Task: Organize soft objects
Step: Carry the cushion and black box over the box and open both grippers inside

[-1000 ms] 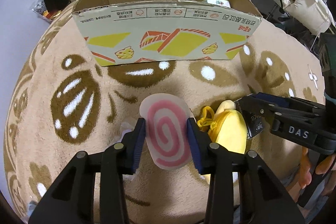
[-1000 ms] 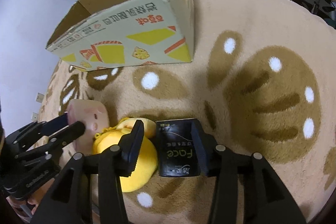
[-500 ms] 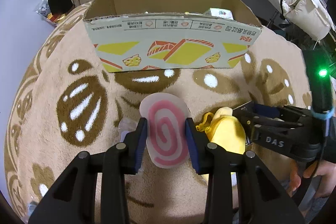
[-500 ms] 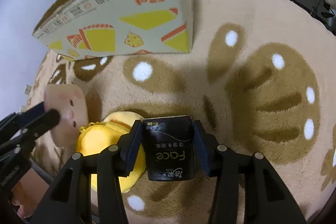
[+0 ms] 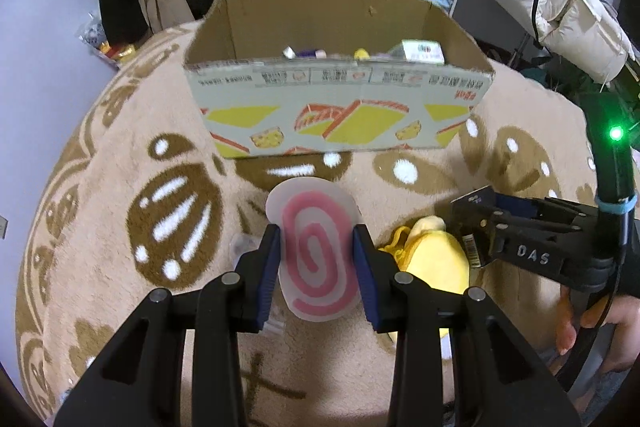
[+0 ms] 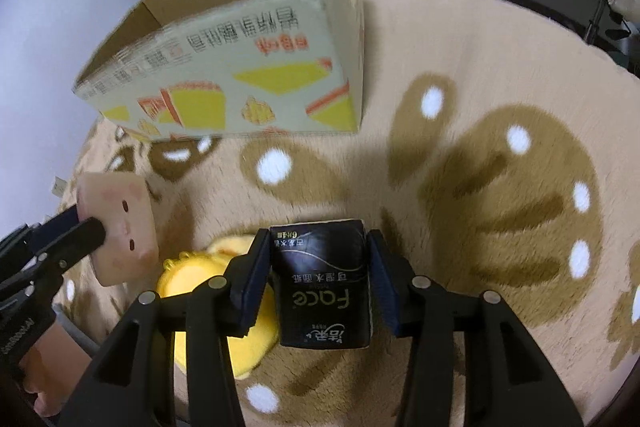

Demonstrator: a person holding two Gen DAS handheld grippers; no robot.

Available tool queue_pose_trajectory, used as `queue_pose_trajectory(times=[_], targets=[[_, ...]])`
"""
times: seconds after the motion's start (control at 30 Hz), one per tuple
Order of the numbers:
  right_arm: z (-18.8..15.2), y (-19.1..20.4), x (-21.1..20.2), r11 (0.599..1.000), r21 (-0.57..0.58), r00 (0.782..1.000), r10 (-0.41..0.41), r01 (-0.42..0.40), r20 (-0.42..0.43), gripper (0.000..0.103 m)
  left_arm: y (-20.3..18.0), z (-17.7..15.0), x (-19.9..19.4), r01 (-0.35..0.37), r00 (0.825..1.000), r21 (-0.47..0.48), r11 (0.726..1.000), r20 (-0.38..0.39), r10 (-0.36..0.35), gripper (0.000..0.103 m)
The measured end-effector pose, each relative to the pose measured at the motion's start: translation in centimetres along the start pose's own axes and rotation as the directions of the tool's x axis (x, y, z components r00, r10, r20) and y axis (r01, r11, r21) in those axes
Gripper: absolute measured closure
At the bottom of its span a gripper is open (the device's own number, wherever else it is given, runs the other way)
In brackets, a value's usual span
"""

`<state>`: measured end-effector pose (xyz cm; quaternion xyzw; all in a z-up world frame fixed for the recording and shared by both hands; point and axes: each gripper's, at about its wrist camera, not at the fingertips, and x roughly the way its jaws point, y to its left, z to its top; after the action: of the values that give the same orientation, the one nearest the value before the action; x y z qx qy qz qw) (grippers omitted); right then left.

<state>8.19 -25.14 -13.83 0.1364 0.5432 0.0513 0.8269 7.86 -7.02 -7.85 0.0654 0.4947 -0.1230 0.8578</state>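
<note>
Beige patterned rug point(image 5: 100, 227) across the whole frame. Open cardboard box point(image 5: 336, 115) at upper centre, mouth up, presumably the bin for the soft items; small packets visible inside only from the left wrist view. Yellow plush point(image 5: 434, 259) at lower right, lying on the rug, not yet collected. Left gripper point(image 5: 316, 267) at lower centre, clamped on the pink-swirl plush point(image 5: 316, 247), apparently lifted clear for carrying to the box. Right gripper point(image 6: 318, 277) at lower centre, clamped on the black tissue pack point(image 6: 322, 283), likewise raised. Face on the swirl plush's reverse shown only in the right wrist view, at centre left.
</note>
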Motion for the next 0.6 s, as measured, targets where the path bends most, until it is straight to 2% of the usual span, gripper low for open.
queue_pose_trajectory(times=[0.2,0.43,0.5,0.6], targets=[[0.7,0.6,-3.3,0.997,-0.031,0.985,0.074,-0.070,0.155,0.053,-0.1,0.2,-1.8,-0.003,0.996,0.019,1.000,0.087,0.001,0.069],[0.9,2.2,-4.2,0.992,-0.084,0.969,0.113,-0.097,0.219,0.053,0.6,0.5,-1.4,-0.002,0.998,-0.008,1.000,0.069,0.003,0.069],[0.8,2.7,-4.4,0.990,-0.098,0.962,0.120,-0.099,0.245,0.053,0.7,0.4,-2.0,-0.019,0.994,-0.017,1.000,0.103,0.021,0.069],[1.2,2.8,-5.9,0.984,-0.128,0.938,0.159,-0.125,0.308,0.053,0.9,0.5,-3.8,-0.072,0.976,-0.014,0.997,0.203,0.074,0.069]])
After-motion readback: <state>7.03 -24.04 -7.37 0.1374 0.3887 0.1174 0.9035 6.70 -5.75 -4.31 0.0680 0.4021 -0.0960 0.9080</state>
